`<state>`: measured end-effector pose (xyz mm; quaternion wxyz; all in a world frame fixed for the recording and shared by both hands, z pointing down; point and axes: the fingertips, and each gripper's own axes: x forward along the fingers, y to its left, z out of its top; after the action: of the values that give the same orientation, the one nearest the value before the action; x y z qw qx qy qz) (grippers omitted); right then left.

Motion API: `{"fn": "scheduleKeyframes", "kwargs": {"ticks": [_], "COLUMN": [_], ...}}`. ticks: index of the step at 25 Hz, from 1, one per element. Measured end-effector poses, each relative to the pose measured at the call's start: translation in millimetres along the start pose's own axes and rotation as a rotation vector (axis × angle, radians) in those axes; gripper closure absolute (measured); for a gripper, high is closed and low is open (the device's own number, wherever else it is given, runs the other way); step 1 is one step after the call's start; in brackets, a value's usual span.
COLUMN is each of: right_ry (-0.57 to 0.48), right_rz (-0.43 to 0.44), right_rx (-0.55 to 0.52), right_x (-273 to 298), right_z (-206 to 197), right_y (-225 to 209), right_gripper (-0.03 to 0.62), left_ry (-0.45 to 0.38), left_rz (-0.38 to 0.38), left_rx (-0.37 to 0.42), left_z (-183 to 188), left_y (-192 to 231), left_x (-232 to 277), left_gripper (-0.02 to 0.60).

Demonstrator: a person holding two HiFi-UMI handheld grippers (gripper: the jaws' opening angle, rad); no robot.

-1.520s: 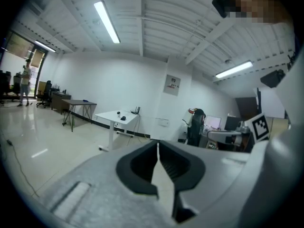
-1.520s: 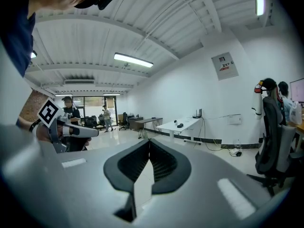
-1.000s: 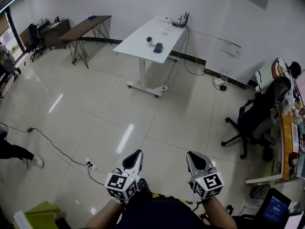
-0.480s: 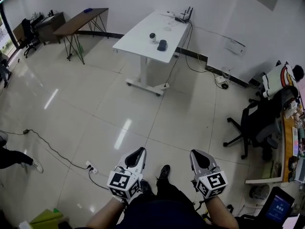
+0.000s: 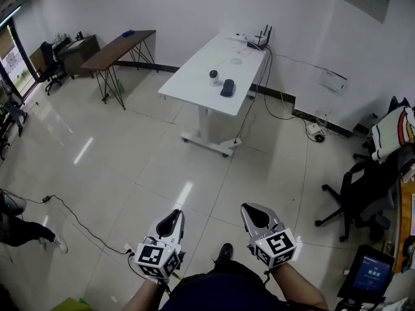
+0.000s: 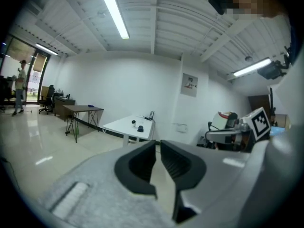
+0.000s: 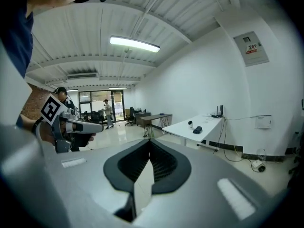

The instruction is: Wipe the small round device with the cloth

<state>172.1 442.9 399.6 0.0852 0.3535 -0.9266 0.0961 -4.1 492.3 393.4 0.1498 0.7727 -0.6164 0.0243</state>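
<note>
Since the earlier frames we have come a little nearer the white table (image 5: 194, 83), which now sits lower and further right in the upper middle of the head view. Both grippers hang at the bottom centre, well apart from it. The left gripper (image 5: 174, 214) has just been opening its jaws, which stand a slit apart with nothing between them. The right gripper (image 5: 250, 208) has its jaws pressed together and is empty. On the table's near half stands the small round device (image 5: 213, 76), pale with a dark face. Just beside it to the right lies a dark lump, which we take for the cloth (image 5: 227, 87). We judge the device light, hard and smooth, apt to slide or tip, so we would steady it low on its sides. The cloth looks soft and limp, best pinched at a raised fold.
</note>
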Motion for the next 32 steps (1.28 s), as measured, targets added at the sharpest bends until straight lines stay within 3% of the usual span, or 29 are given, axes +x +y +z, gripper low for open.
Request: {"fn": "scheduleKeyframes", "kwargs": {"ticks": [2,5,9,13,16,19,22,25,32], "right_ry": [-0.038,-0.084,-0.121,-0.088,-0.080,-0.086,-0.091,-0.072,-0.021], "right_rz": [-0.030,-0.153,-0.351,-0.609,-0.776,-0.888,-0.934,-0.924,-0.730], "right_rx": [-0.036,-0.052,-0.004,0.037,0.083,0.111,0.126,0.132,0.092], "right_x": [0,-8,-39,-95,-137,-145,-120,-79,33], "right_z": [20,39,42,25,14,14,20,27,48], "right_y": [-19,-57,-114,-173,-185,-178,-167,-165,-176], "right_gripper": [0.583,0.583,0.583,0.583,0.583,0.583,0.583,0.583,0.583], "left_ry": [-0.008,-0.007,0.027,0.068,0.092,0.116,0.145,0.151,0.128], "left_rz": [-0.032,-0.140,-0.291,-0.509,-0.668,-0.790,-0.846,-0.844,-0.681], "left_rx": [0.007,0.027,0.071,0.092,0.115,0.127,0.136,0.127,0.060], "left_z": [21,28,28,21,19,19,23,32,54], "left_y": [-13,-27,-53,-110,-153,-167,-146,-111,-23], "left_x": [24,65,128,199,221,234,248,267,302], "left_gripper": [0.549,0.549,0.549,0.549,0.546,0.546,0.546,0.545,0.545]}}
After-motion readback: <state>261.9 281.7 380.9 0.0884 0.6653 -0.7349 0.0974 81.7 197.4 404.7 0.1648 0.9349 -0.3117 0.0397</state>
